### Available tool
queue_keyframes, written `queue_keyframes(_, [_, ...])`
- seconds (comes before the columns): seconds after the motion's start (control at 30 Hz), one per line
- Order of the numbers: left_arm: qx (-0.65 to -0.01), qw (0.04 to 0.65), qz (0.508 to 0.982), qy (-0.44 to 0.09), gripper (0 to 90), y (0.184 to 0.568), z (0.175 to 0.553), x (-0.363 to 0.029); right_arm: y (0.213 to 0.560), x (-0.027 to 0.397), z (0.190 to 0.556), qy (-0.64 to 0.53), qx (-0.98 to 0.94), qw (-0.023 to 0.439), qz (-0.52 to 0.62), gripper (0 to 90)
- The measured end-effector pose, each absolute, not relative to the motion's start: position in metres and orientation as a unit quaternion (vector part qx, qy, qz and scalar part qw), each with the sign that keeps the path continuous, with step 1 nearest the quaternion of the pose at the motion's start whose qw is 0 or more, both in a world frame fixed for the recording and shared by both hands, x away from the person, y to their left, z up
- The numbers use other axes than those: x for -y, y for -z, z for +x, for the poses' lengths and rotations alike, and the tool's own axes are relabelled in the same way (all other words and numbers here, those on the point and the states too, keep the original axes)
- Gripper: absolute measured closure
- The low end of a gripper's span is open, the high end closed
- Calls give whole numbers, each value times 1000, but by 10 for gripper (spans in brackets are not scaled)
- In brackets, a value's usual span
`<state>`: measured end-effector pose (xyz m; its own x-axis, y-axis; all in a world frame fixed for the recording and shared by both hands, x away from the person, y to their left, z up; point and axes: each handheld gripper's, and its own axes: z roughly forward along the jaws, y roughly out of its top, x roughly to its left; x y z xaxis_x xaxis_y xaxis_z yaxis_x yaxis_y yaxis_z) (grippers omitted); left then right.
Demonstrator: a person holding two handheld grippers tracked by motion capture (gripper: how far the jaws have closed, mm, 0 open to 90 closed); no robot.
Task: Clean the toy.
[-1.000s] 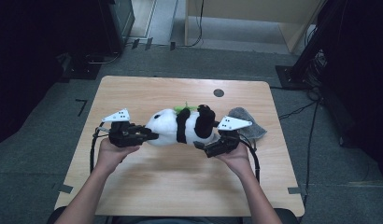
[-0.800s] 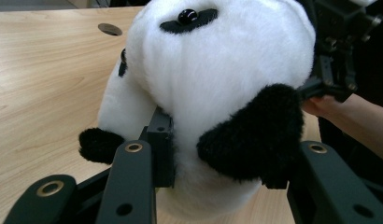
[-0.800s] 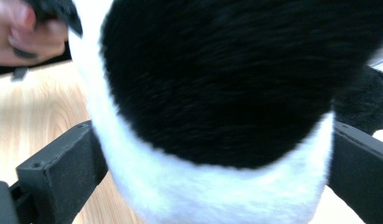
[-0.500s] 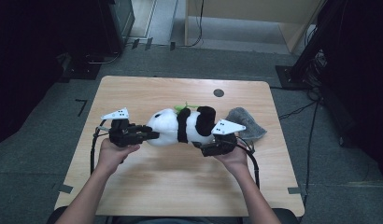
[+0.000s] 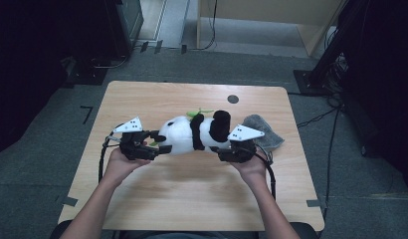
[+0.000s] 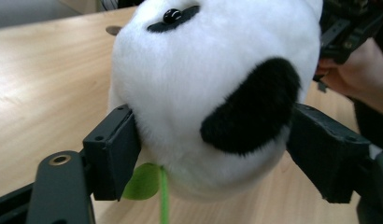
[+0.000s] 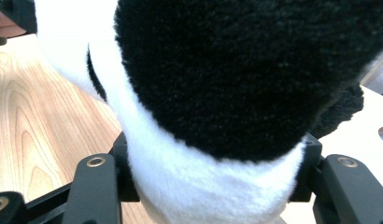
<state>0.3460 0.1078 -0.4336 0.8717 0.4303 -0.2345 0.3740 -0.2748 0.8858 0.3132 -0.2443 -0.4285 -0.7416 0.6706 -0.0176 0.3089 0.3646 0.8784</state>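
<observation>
A black-and-white plush panda (image 5: 192,134) lies on its side on the wooden table (image 5: 192,199), between my two grippers. My left gripper (image 5: 162,144) is at its head. In the left gripper view the white head (image 6: 213,70) sits between the jaws, which have just been opening and stand apart at its sides, so I read this gripper (image 6: 213,154) as open. A green leaf (image 6: 142,181) hangs by the left jaw. My right gripper (image 5: 219,152) is at the panda's rear. Its jaws have just been closing and now squeeze the white and black fur (image 7: 217,93) between them (image 7: 215,172).
A crumpled grey cloth (image 5: 261,132) lies on the table just behind the right gripper. A dark round hole (image 5: 233,98) sits near the table's far edge. Dark equipment and cables stand on the floor around the table.
The left gripper's jaws have spread apart at the panda's head. The right gripper's jaws have narrowed onto the panda's rear end. Both hands and the panda have stayed nearly in place.
</observation>
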Motion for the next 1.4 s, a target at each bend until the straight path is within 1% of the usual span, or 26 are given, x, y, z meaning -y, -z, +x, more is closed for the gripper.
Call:
queue_keyframes(0.1, [-261, 541, 799, -39, 196, 435, 346, -107, 427, 248, 314, -476, -799, 190, 316, 409])
queue_keyframes(0.23, [-272, 529, 803, -39, 202, 439, 346, -110, 425, 257, 315, -476, -793, 190, 329, 408])
queue_keyframes(0.3, [-269, 527, 806, -29, 205, 441, 346, -112, 423, 261, 314, -482, -788, 187, 333, 408])
queue_keyframes(0.4, [-233, 533, 813, -15, 225, 442, 345, -117, 420, 263, 313, -489, -785, 181, 334, 408])
queue_keyframes(0.47, [-207, 532, 821, -18, 221, 444, 342, -116, 418, 263, 312, -490, -786, 178, 334, 407])
queue_keyframes(0.5, [-195, 518, 832, -38, 172, 445, 339, -112, 418, 262, 311, -490, -786, 177, 333, 408])
queue_keyframes(0.53, [-192, 511, 837, -46, 83, 447, 338, -109, 417, 262, 311, -490, -787, 174, 331, 407])
queue_keyframes(0.57, [-195, 509, 837, -40, 19, 448, 339, -108, 417, 261, 311, -490, -788, 171, 332, 407])
queue_keyframes(0.6, [-204, 508, 836, -34, 0, 449, 340, -108, 417, 261, 310, -490, -788, 169, 332, 407])
queue_keyframes(0.7, [-214, 526, 823, -25, 0, 450, 342, -109, 417, 258, 310, -489, -790, 159, 334, 407])
queue_keyframes(0.83, [-210, 549, 809, -20, 0, 449, 342, -108, 418, 254, 309, -492, -791, 141, 335, 407])
queue_keyframes(0.87, [-208, 549, 809, -24, 2, 450, 341, -107, 418, 252, 309, -492, -792, 137, 335, 407])
queue_keyframes(0.93, [-218, 546, 808, -49, 75, 451, 339, -103, 418, 248, 309, -493, -793, 131, 334, 407])
queue_keyframes(0.97, [-219, 547, 806, -55, 75, 452, 337, -102, 418, 247, 309, -490, -794, 134, 335, 407])
queue_keyframes(1.03, [-231, 552, 800, -42, 75, 452, 339, -102, 418, 248, 309, -492, -791, 126, 341, 407])
queue_keyframes(1.2, [-222, 558, 798, -48, 78, 453, 339, -103, 420, 250, 311, -496, -785, 103, 356, 408])
queue_keyframes(1.4, [-226, 559, 796, -55, 88, 453, 340, -101, 418, 246, 309, -500, -780, 99, 363, 407])
